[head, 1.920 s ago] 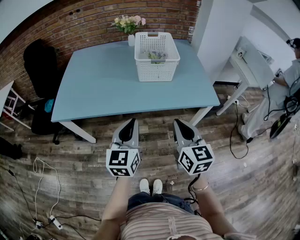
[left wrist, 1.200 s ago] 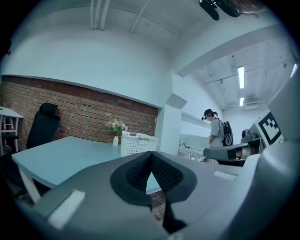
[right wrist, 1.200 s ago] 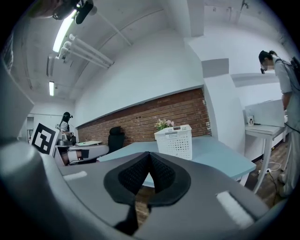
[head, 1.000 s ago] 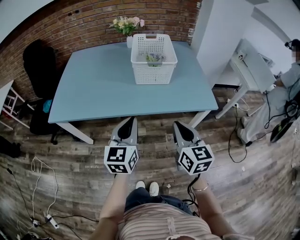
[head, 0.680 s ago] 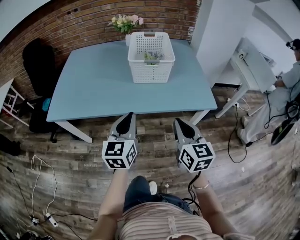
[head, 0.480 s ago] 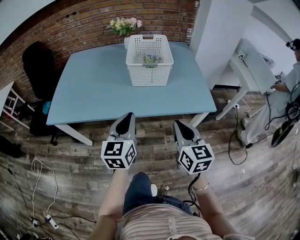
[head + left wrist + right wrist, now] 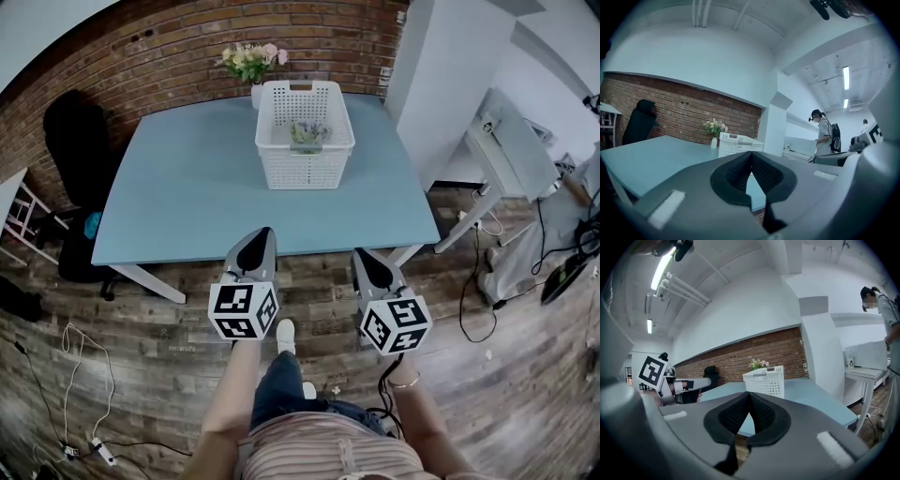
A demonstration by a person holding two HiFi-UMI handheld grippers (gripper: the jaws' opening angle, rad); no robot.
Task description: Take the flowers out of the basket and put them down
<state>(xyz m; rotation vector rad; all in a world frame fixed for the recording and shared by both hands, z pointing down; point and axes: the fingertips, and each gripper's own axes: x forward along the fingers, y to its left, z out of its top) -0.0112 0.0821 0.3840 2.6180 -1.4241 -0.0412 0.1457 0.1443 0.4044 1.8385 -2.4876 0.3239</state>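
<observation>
A white perforated basket stands at the far middle of the blue table. A small bunch of pale flowers lies inside it. My left gripper and right gripper hang side by side over the floor, short of the table's near edge. Both are shut with nothing between the jaws. The basket shows far ahead in the left gripper view. In the right gripper view the basket also stands far off, and the left gripper shows at the left.
A white vase of flowers stands behind the basket by the brick wall. A black chair is left of the table. A white desk and a person are to the right. Cables lie on the wood floor.
The view has shifted closer to the table as the person steps forward, one foot now out ahead. Both grippers stay shut and side by side.
</observation>
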